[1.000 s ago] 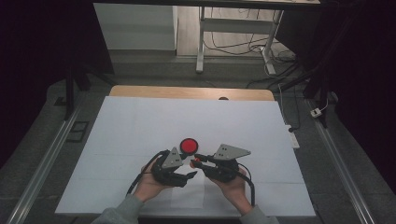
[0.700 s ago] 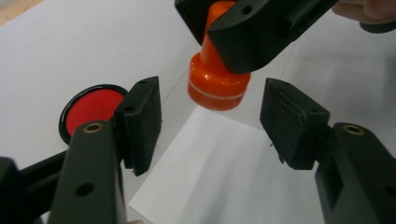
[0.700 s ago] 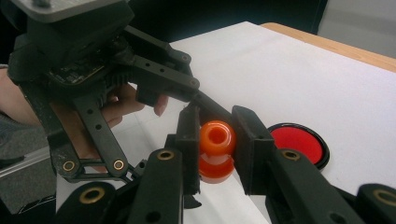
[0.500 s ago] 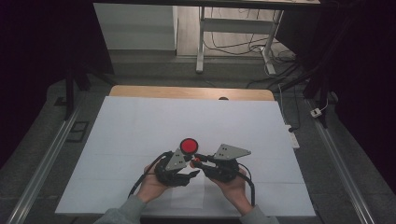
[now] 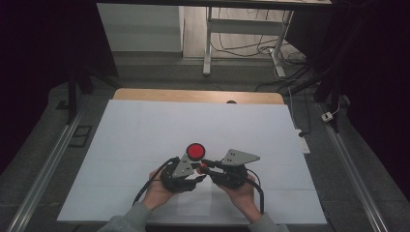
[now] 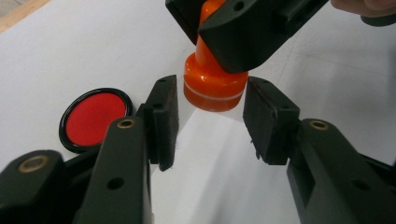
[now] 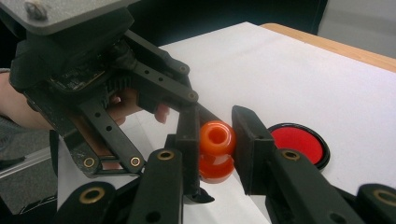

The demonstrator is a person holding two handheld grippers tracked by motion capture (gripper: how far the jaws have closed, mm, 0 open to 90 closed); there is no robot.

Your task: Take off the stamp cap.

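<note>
- Right gripper [image 5: 207,166], jaws pressed on the knob of an orange stamp [image 7: 216,148], holds it just above the white sheet; seen from the high view, the stamp sits at 9 o'clock from this gripper's body.
- Left gripper [image 6: 211,122]: jaws have just been closing, with the stamp's wide base [image 6: 214,87] between them; a thin gap shows on each side, so the pads [image 6: 164,122] do not yet press. The base lies straight ahead at 12 o'clock between the jaws, its long axis running up toward the right gripper's grip; the left gripper is the nearer to the base.
- Table [image 5: 145,130], covered by a white sheet, with a bare wooden strip at its far edge.
- Ink pad [image 5: 195,151], round, red in a black rim, lies open on the sheet at 12 o'clock just beyond both grippers.
- Hidden: the stamp's underside, and whether a clear cap covers its base, cannot be made out.
</note>
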